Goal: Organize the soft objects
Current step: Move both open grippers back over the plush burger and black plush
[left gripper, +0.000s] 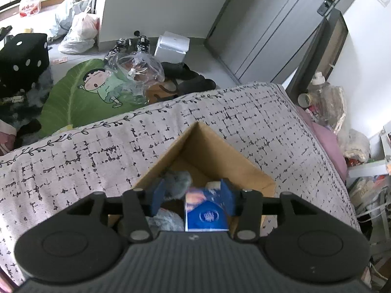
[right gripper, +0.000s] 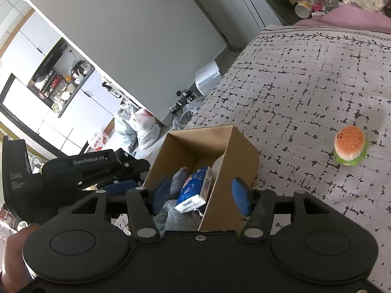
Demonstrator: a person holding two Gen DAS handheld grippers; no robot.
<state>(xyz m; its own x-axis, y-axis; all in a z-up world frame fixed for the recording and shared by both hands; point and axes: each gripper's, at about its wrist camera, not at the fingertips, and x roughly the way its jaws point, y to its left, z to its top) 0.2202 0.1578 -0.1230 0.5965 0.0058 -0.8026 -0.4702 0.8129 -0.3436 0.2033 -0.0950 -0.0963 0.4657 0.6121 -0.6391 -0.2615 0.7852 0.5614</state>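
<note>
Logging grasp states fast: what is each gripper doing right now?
Left gripper: open, empty, over the cardboard box.
Right gripper: open, holding nothing, jaws straddling the box wall.

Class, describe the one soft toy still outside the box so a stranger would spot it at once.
Start at the grey patterned bedcover, then find the open cardboard box on it. Right of the box, apart from it, lies the burger toy: orange bun, green frill, alone on the cover.

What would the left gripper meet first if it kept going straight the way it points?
Probably the blue tissue pack in the box; the left gripper is open right above it. Depth is unclear.
</note>
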